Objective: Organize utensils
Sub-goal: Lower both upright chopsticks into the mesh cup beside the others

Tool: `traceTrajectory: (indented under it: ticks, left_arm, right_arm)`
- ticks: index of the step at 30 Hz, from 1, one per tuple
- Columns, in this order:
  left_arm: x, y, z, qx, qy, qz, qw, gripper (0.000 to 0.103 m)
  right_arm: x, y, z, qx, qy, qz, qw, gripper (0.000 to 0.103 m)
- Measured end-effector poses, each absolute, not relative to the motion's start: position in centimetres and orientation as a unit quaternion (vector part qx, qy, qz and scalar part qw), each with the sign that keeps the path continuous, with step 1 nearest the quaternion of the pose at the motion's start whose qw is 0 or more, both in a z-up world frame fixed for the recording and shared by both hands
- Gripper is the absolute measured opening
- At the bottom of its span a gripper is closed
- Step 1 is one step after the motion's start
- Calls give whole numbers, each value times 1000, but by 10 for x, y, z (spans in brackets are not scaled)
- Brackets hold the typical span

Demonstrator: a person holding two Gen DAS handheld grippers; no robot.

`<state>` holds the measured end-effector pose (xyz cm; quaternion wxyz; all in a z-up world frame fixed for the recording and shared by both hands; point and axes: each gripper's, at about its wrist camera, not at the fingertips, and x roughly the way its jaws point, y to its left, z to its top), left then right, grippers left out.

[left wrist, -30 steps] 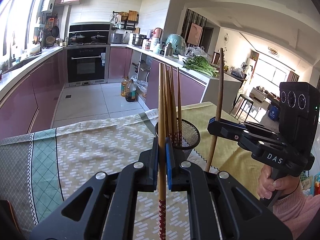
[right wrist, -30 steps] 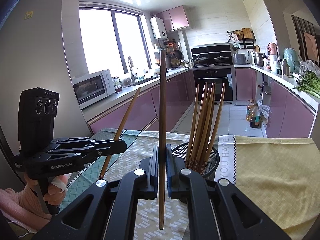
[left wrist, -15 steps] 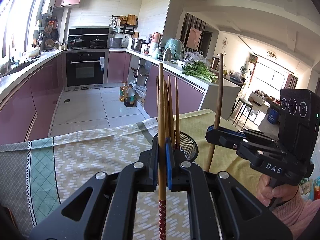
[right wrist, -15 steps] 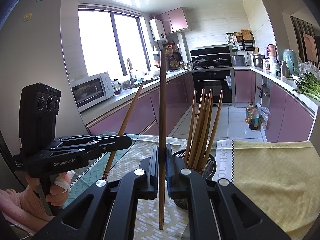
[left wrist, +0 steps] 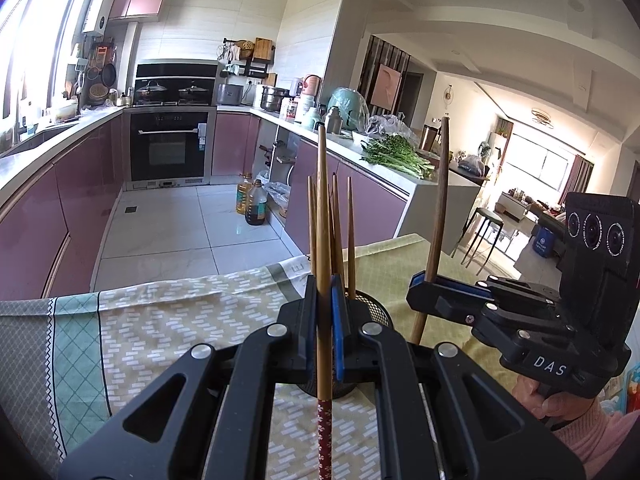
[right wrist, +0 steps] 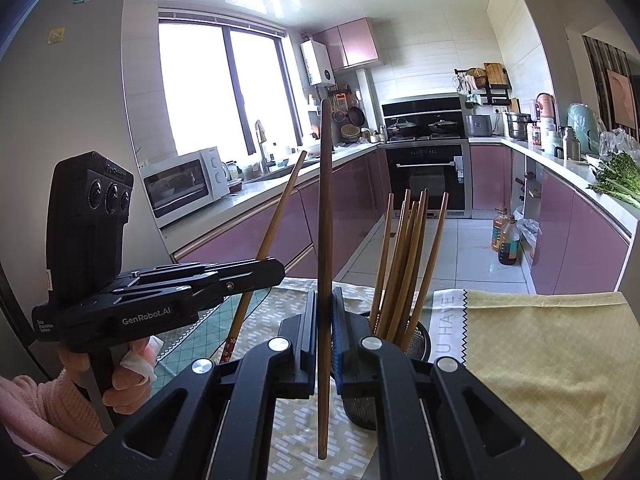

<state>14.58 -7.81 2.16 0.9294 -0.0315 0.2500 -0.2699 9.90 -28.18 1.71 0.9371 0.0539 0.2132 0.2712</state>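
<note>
My left gripper [left wrist: 325, 320] is shut on a light wooden chopstick [left wrist: 322, 208] with a red patterned lower end, held upright. From the right wrist view that same gripper [right wrist: 276, 270] appears at the left with its chopstick [right wrist: 276, 220] leaning. My right gripper [right wrist: 325, 320] is shut on a dark brown chopstick [right wrist: 325, 200], also upright; in the left wrist view that gripper [left wrist: 416, 294] is at the right with its chopstick [left wrist: 438, 200]. A black mesh holder [right wrist: 418, 340] with several chopsticks [right wrist: 404, 256] stands on the table just beyond both grippers; the holder [left wrist: 378, 312] is partly hidden behind my left fingers.
The table carries a patterned cloth [left wrist: 160, 320] and a yellow cloth [right wrist: 540, 352]. A person's hands in pink sleeves [right wrist: 44, 404] grip both handles. Behind are purple kitchen cabinets, an oven [left wrist: 168, 148], oil bottles [left wrist: 252, 204] on the floor and greens [left wrist: 396, 156] on the counter.
The left gripper has drifted slightly, so the mesh holder sits lower and nearer behind its fingers. Both grippers stay shut on their chopsticks; the right one has hardly moved.
</note>
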Motion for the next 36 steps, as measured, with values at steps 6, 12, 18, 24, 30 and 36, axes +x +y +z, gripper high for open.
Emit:
traceTrajectory:
  ticks: [6,12,18,24,30,36]
  left_arm:
    - [149,-80,25,-35,244,-269,931,7]
    - [152,-83,28,-36,239,-269,932,7]
    - [153,-85,30,-42,232,-272,933,7]
    - [159,-89,36,-49,225,-275,933,7]
    - [164,-93,39,-60,219,-275,934,7]
    - [171,-96,40,-69,212,-271,936,7]
  right_arm:
    - [101,-283,19,55,210,271,938,6]
    - [104,-284,22,54,207,271,939,6]
    - [106,-283,27,51,200,271,940,6]
    - [108,-283,30,49,196,271,941,6]
    - [108,-285,35,51,188,271,943,6]
    - [111,-285,40,52,181,270,944,6]
